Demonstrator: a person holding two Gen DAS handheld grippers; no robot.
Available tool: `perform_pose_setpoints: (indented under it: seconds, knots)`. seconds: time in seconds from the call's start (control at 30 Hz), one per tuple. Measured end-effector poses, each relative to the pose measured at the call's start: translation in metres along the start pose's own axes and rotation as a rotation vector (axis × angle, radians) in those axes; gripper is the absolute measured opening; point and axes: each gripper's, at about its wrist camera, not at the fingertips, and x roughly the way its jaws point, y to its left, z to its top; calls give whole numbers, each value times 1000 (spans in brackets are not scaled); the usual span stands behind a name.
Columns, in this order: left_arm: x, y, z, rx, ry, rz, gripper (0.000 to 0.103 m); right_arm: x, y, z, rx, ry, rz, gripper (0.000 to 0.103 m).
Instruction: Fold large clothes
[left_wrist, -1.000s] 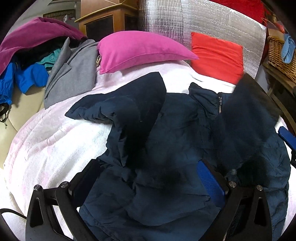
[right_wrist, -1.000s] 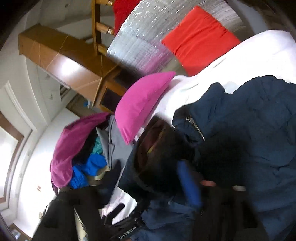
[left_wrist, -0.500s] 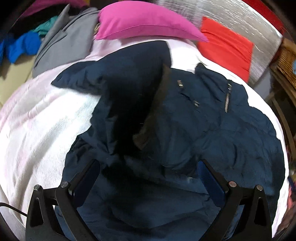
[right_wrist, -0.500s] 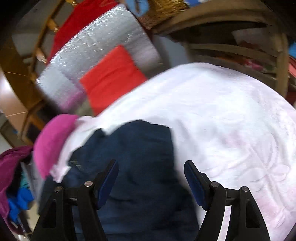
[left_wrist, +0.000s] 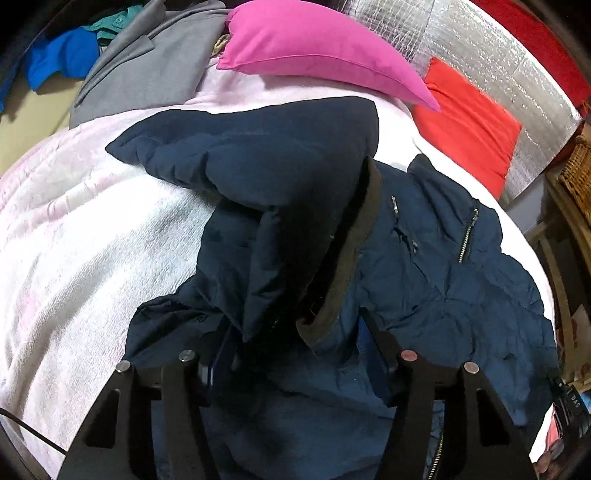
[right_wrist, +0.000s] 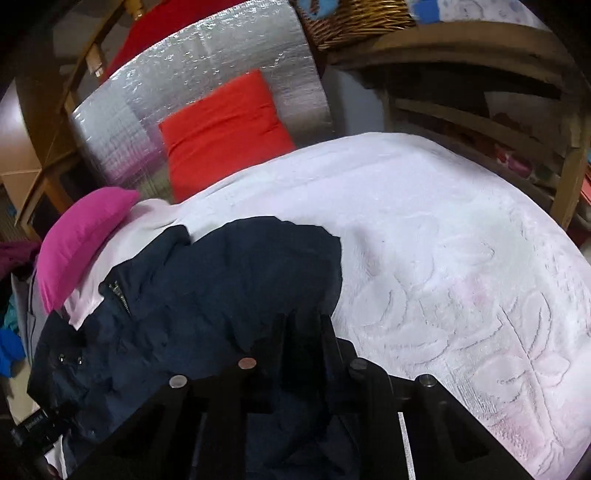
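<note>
Left gripper: jaws part-open, set around a raised fold of the navy puffer jacket; whether the pads actually pinch the cloth cannot be told, since fabric covers the gap. Right gripper: jaws drawn narrow, closed on the jacket's edge, dark cloth bunched between the fingers.

Jacket lies on the white-pink blanket covering the bed, collar end toward the pillows. One sleeve is folded across the body, its tip reaching out over the blanket to the left. A brown-lined flap stands up along the fold just ahead of the left gripper. Chest zipper faces up.

Around: magenta pillow just beyond the sleeve, red cushion leaning on a silver foil panel at the bed's head. Grey coat and blue and teal garments piled beyond the blanket's far left edge.

Right wrist view: wide stretch of bare blanket right of the jacket, running to the bed's edge; past it a wooden shelf frame with a wicker basket on top.
</note>
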Motion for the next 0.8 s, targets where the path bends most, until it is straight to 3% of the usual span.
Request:
perform_pose_setpoints:
  seconds: [0.1,0.2,0.27,0.33,0.37,0.47,0.53,0.6,0.63,0.7,0.8]
  knots:
    - [7,-3,0,19,25,18,64,18,-4,-8,-33,85,-60,18]
    - [12,-2,3,33,51,24,67,8,4,-6,-44,63,-64,21]
    - [11,1,6,18,57,3,67,0,9,-1,-26,53,-59,38]
    - [10,5,7,1,63,-21,67,-17,15,2,-24,-16,-74,63]
    - [9,6,7,-2,65,-27,67,-30,21,2,-39,-80,-88,66]
    - [9,11,9,-18,76,-57,67,-52,43,0,-111,-172,-55,67]
    - [8,15,7,-30,83,-67,67,-56,60,-5,-152,-166,40,67]
    - [6,18,7,-42,86,-74,67,-42,79,-10,-179,-77,124,63]
    - [5,18,5,-40,84,-74,67,-30,88,-15,-185,-22,158,52]
    - [4,17,3,-22,82,-71,67,-10,103,-23,-195,51,196,40]
    - [5,17,1,12,81,-69,67,22,125,-40,-233,164,190,40]
